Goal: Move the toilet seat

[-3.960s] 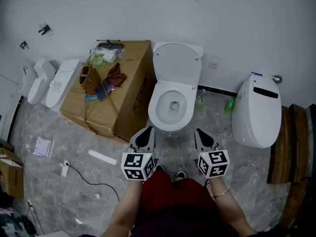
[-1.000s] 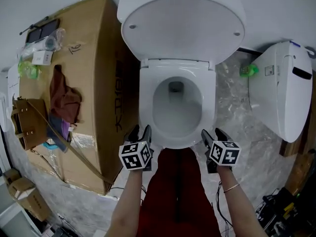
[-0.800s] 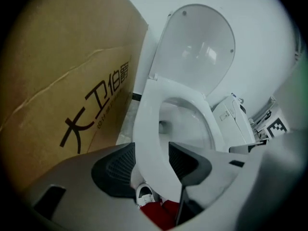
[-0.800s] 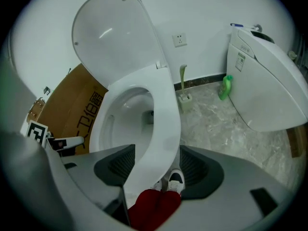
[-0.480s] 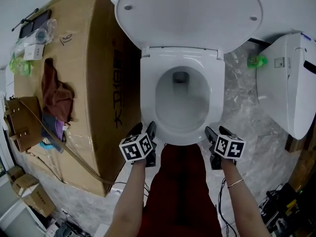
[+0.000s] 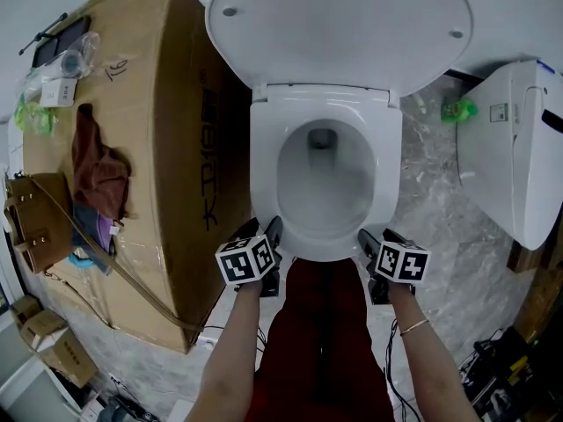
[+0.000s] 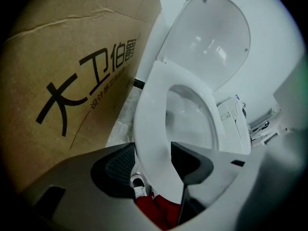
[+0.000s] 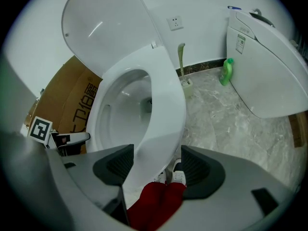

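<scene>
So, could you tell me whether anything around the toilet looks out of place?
Yes: a big box stands tight against the toilet, with a bag and cloth dumped on top. Nothing looks spilled or broken.

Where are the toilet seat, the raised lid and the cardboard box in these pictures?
toilet seat [image 6: 264, 170]: head view, left side of its ring.
raised lid [image 6: 334, 25]: head view, middle of its underside.
cardboard box [image 6: 132, 148]: head view, bare top face.

At bottom centre the jaws of my left gripper [image 7: 153, 163] have just been opening, the toilet seat [image 7: 147, 119] rim between them; a cardboard box [image 7: 72, 57] fills the upper left.
</scene>
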A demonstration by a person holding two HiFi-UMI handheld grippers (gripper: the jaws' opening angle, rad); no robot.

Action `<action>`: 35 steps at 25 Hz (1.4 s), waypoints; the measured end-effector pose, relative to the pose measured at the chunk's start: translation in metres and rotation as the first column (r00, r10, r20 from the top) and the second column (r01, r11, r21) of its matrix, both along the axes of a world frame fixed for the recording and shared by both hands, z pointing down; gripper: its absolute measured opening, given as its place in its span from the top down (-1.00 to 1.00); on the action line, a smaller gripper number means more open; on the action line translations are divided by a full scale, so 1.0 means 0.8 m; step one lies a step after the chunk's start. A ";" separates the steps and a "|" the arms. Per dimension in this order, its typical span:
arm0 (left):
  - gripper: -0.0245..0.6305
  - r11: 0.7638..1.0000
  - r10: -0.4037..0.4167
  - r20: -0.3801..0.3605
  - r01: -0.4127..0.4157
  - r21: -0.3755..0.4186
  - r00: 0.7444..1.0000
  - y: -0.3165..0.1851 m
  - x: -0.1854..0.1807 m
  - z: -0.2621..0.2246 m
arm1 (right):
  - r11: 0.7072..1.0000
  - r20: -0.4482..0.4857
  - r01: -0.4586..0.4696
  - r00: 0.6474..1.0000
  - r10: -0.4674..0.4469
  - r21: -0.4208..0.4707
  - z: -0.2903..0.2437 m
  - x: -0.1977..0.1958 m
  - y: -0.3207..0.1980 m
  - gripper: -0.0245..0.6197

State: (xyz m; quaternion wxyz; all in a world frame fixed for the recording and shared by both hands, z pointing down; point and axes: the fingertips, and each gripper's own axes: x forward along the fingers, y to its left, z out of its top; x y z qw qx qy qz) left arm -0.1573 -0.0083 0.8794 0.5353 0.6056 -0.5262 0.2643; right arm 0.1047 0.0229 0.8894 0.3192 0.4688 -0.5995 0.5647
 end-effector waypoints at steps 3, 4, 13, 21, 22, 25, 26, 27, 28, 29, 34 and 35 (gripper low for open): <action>0.24 1.000 -0.001 -0.001 0.001 0.000 1.000 0.001 0.000 -0.002 | 1.000 0.002 0.002 1.000 -0.002 0.002 -0.001 -0.002 -0.001 0.00; 0.24 1.000 0.001 -0.003 -0.001 0.002 1.000 0.001 -0.001 -0.003 | 1.000 0.004 -0.008 1.000 0.008 -0.001 -0.001 -0.003 -0.001 0.00; 0.24 1.000 0.024 0.004 -0.024 -0.001 1.000 0.003 0.000 -0.022 | 0.999 0.029 -0.048 0.998 0.049 -0.007 -0.022 -0.004 0.000 0.00; 0.24 0.998 0.062 0.010 -0.062 0.021 0.998 0.003 0.002 -0.065 | 0.999 0.052 -0.030 0.998 0.028 0.038 -0.066 -0.005 -0.002 0.00; 0.24 0.997 0.067 0.011 -0.067 0.024 0.998 0.003 0.002 -0.071 | 0.999 0.051 -0.027 0.998 0.025 0.042 -0.072 -0.004 -0.002 0.00; 0.25 0.997 0.066 0.011 -0.066 0.037 0.998 0.002 0.001 -0.096 | 0.998 0.049 -0.030 0.998 0.028 0.053 -0.097 -0.004 -0.003 0.00; 0.24 0.997 0.061 0.008 -0.061 0.042 0.998 0.002 0.001 -0.105 | 0.998 0.052 -0.029 0.998 0.026 0.063 -0.107 -0.004 -0.005 0.00; 0.25 0.997 0.057 0.005 -0.058 0.048 0.998 0.000 0.002 -0.114 | 0.997 0.055 -0.027 0.998 0.022 0.073 -0.117 -0.004 -0.007 0.00; 0.25 0.997 0.056 0.003 -0.057 0.054 0.998 -0.001 0.002 -0.123 | 0.996 0.057 -0.025 0.998 0.020 0.083 -0.126 -0.004 -0.009 0.00; 0.25 0.997 0.058 0.004 -0.058 0.060 0.998 -0.003 0.002 -0.132 | 0.995 0.058 -0.024 0.998 0.019 0.093 -0.135 -0.004 -0.011 0.00; 0.25 0.995 0.045 0.005 -0.045 0.089 0.999 -0.016 0.002 -0.174 | 0.989 0.066 -0.035 0.997 0.026 0.143 -0.178 -0.002 -0.024 0.00; 0.25 0.995 0.040 0.002 -0.040 0.095 0.999 -0.019 0.001 -0.182 | 0.988 0.070 -0.035 0.997 0.025 0.153 -0.187 -0.002 -0.027 0.00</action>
